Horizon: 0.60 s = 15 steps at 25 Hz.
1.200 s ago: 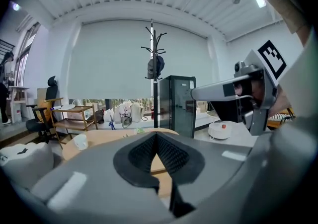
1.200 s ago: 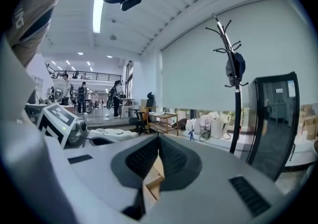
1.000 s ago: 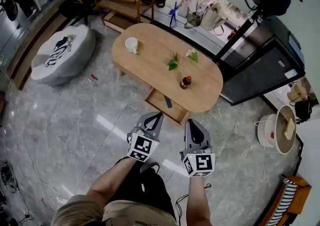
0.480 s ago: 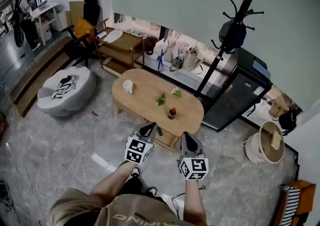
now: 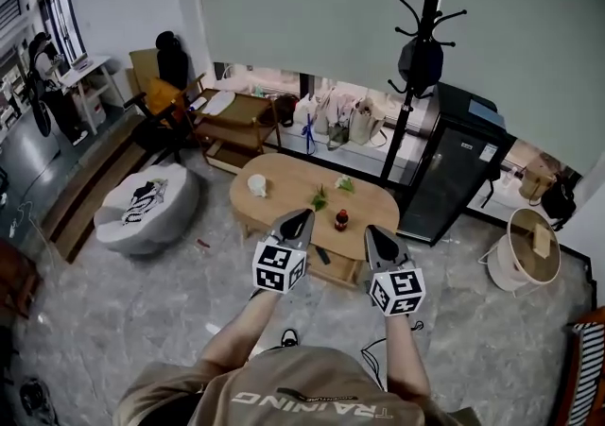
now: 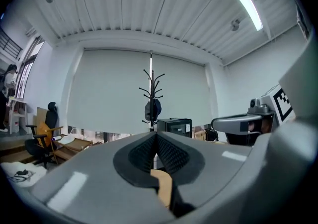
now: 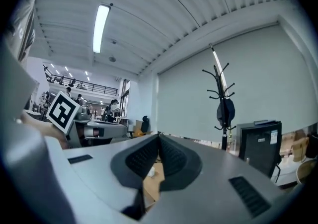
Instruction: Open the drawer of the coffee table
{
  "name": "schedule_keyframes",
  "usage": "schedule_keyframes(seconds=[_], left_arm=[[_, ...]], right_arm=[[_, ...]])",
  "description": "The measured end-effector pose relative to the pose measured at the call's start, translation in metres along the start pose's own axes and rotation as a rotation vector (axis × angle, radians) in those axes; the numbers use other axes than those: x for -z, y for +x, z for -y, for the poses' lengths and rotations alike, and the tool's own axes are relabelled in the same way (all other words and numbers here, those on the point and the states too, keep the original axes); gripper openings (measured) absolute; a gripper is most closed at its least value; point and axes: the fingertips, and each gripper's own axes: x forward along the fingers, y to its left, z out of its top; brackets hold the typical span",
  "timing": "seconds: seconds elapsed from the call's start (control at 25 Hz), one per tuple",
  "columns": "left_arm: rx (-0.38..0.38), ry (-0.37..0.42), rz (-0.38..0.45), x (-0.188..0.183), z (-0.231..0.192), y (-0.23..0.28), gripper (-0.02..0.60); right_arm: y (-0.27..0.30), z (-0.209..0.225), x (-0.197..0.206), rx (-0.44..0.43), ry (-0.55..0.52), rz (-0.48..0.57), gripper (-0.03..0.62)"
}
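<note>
My left gripper (image 5: 301, 217) has its jaws pressed together on nothing. My right gripper (image 5: 374, 231) is closed and empty too. I hold both level in front of me, side by side but apart. Below their tips stands the coffee table (image 5: 284, 190), its drawer (image 5: 342, 270) standing open toward me. A bottle (image 5: 341, 219) and a cup (image 5: 257, 185) sit on the surface.
</note>
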Motion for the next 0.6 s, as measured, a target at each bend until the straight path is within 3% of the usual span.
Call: schedule_keyframes(seconds=[0.32,0.6], left_arm=[[0.006,-0.005,0.003,-0.020,0.009,0.005,-0.006],[-0.004,-0.004,-0.038,-0.006,0.016,-0.007,-0.006]], right_arm=[[-0.003,0.018,-0.039,0.023,-0.042,0.021,0.006],[-0.018,0.014,-0.029,0.032,-0.031,0.011,0.006]])
